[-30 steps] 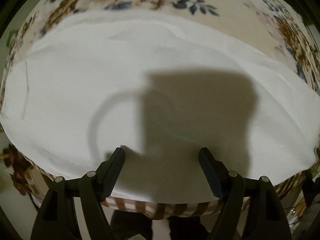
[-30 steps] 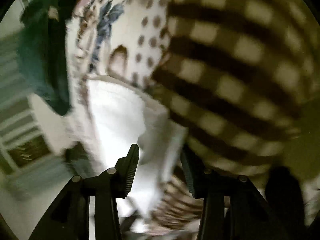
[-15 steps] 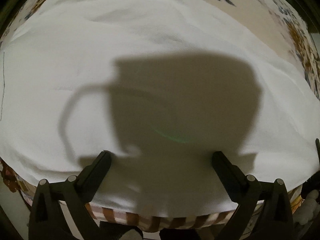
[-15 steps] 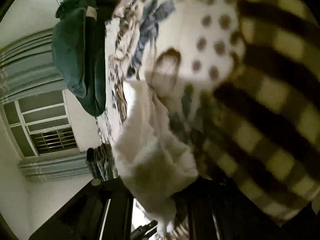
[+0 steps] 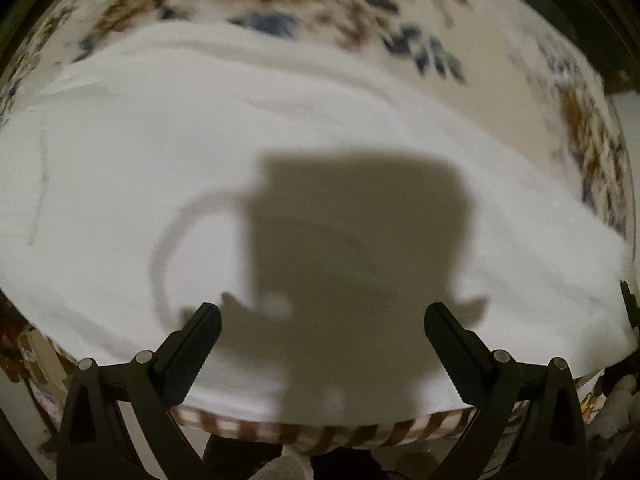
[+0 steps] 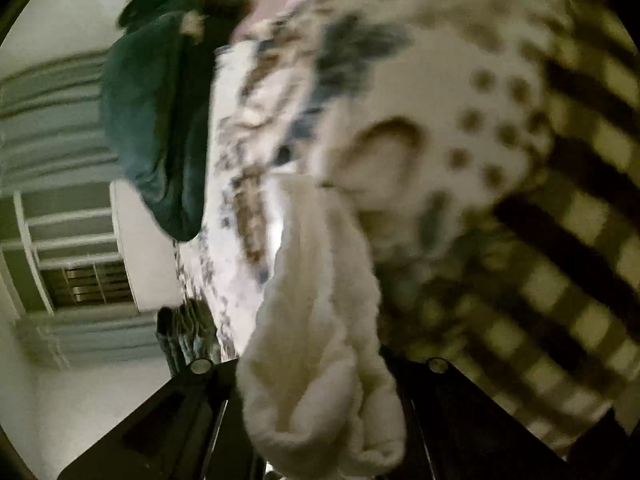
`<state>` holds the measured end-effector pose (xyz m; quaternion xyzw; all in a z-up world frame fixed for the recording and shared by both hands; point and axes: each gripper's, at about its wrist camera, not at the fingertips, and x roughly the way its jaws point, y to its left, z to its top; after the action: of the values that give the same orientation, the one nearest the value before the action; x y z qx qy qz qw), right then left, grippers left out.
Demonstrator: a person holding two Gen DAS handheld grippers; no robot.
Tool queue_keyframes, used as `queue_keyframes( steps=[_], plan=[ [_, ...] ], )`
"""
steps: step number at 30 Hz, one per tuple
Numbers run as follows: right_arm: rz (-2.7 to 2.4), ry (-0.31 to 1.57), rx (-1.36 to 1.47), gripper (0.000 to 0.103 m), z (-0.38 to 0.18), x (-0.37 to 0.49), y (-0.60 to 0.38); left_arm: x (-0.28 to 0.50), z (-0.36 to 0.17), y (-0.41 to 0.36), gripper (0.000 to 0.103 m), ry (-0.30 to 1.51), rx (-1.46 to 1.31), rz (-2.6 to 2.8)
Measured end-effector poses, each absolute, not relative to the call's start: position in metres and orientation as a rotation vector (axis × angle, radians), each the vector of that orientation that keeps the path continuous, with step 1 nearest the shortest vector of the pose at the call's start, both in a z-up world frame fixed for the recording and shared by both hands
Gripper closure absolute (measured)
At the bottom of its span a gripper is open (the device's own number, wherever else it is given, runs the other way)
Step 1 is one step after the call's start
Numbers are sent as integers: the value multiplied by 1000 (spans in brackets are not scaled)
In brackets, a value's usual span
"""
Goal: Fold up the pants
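Left tongs [image 5: 322, 328] are hanging spread wide over the pants [image 5: 160, 168], holding nothing, with both fingers [image 5: 192, 344] pointing toward 12 o'clock and dark against the white cloth. In the left wrist view the pants are lying spread flat across the bed [image 5: 500, 60], filling the picture from 9 to 3 o'clock, their near hem running along 6 o'clock above a checked sheet [image 5: 320, 434]. A shadow of the tool is falling on the cloth at the centre. The tongs seem to be hovering above the cloth rather than pressing it, though contact cannot be judged for sure.

Right tongs [image 6: 320, 420], in the right wrist view, are pinching a thick bunch of the white pants [image 6: 316, 340] between the fingers at 6 o'clock; the cloth is trailing up toward the centre. This camera is rolled hard to one side, so the bed's floral cover is running up toward 12 o'clock, a green cushion [image 6: 156, 120] is at 10 o'clock and a window [image 6: 60, 248] at 9 o'clock. The checked sheet is filling 3 to 5 o'clock. The picture is blurred.

As a judgement, a fold is in hand: one end is gathered and being carried. Next, that end needs laying over the flat part, with the left tongs steadying or taking a matching corner.
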<state>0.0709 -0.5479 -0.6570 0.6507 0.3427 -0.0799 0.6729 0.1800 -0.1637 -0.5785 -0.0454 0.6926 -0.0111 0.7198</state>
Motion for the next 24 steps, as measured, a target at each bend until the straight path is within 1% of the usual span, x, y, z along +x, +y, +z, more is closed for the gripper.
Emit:
queue_keyframes(
  steps=[5,7,9,12,14,16,21,24],
  plan=[
    [-95,792,1282,99,-571,101,-506,170,-543,-117,0,1452,-197,24],
    [-52,802,1227,99,-537,113,-476,171,-525,-97,0,1426,-246,56],
    [-13,820,1169,99,-510,125,-439,177,-514,-62,0,1412,-282,82],
    [40,860,1085,99,-488,135,-380,175,-499,-24,0,1390,-322,135],
    [80,904,1050,99,-486,145,-331,171,-492,8,0,1376,-349,172],
    [115,954,1012,99,-496,154,-284,165,-487,35,0,1367,-369,198],
    [170,1076,945,99,-550,177,-174,147,-491,102,0,1360,-394,287],
    [194,1177,853,99,-589,184,-112,136,-500,134,0,1379,-417,333]
  ],
)
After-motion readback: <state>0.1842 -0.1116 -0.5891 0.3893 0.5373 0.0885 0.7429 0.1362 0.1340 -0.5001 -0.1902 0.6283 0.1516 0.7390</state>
